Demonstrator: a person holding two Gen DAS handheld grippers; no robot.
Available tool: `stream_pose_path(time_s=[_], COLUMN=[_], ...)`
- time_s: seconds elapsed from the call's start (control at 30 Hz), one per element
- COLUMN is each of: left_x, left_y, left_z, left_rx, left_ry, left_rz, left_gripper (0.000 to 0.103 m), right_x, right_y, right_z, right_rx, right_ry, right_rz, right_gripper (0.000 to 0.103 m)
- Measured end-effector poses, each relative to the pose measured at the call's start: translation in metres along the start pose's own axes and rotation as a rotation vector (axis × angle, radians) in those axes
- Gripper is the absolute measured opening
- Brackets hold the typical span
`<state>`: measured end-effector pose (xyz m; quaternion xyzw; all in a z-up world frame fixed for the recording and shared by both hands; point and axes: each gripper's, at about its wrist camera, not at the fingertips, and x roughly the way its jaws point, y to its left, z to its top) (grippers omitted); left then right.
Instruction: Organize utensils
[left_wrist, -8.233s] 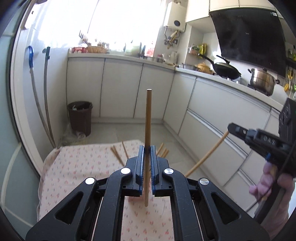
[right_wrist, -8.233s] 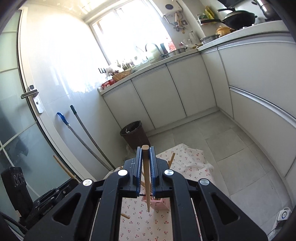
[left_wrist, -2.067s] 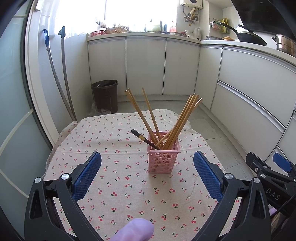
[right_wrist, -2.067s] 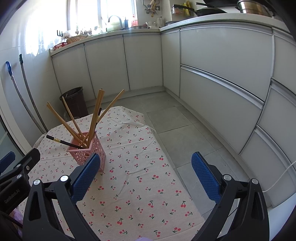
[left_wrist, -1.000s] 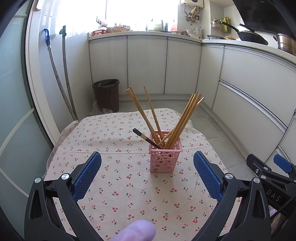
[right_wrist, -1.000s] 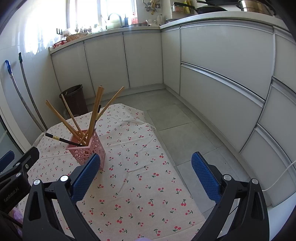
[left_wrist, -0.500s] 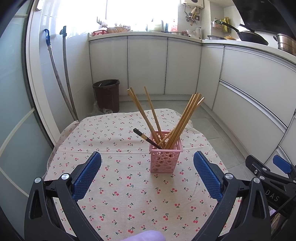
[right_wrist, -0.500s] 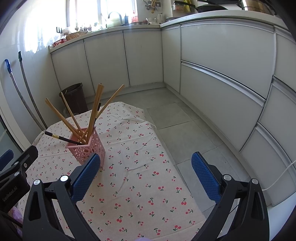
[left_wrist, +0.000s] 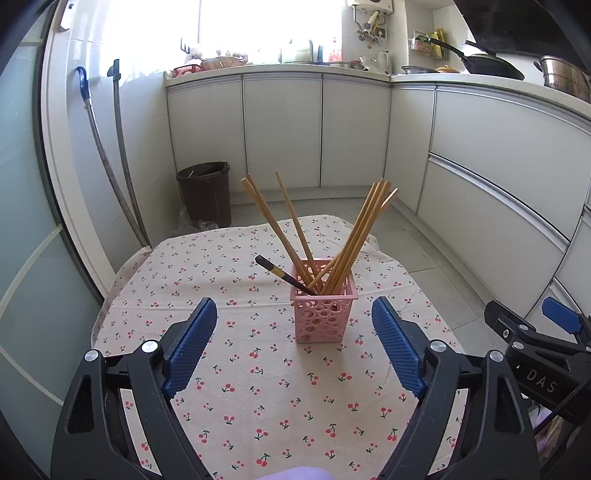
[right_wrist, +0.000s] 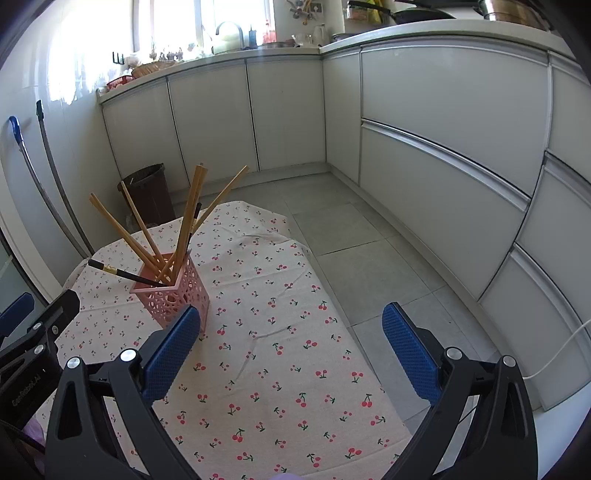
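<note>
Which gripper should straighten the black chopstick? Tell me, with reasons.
Probably left. The left gripper, open with jaws just narrowing, frames the pink holder and black chopstick centrally; the right gripper is offset beside them.

both tools (left_wrist: 293, 345) (right_wrist: 291, 349) agape, empty

A cherry-print tablecloth (left_wrist: 236, 373) covers the low table. At 11 o'clock beyond it, a dark brown waste bin (left_wrist: 205, 192) stands on the grey tiled floor (right_wrist: 354, 258) against white base cabinets (left_wrist: 280, 129). At 10 o'clock, two long handles (left_wrist: 110, 155) lean on the tiled wall, one with a blue grip. At 12 o'clock, a bright window (left_wrist: 269, 26) sits above the countertop (left_wrist: 280, 68). At 2 o'clock, a black wok (left_wrist: 491, 66) and a steel pot (left_wrist: 563, 77) rest on the counter.
</note>
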<state>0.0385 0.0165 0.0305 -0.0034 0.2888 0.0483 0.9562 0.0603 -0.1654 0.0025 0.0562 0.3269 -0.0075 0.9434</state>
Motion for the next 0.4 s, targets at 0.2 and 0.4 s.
stream_pose_path(time_s=[0.2,0.4], left_x=[-0.0006,0.002], left_y=[0.0006,0.0033], left_z=[0.0022,0.0023], left_rx=[-0.017,-0.031], left_ry=[0.004,0.025], left_rz=[0.002,0.009], left_gripper=[0.096,0.096], right_x=[0.0,-0.0004], right_y=[-0.0004,-0.0011], right_z=[0.0006,0.001], right_rx=[0.0,0.002], right_ry=[-0.002,0.0], right_rz=[-0.003,-0.001], right_gripper=[0.096,0.096])
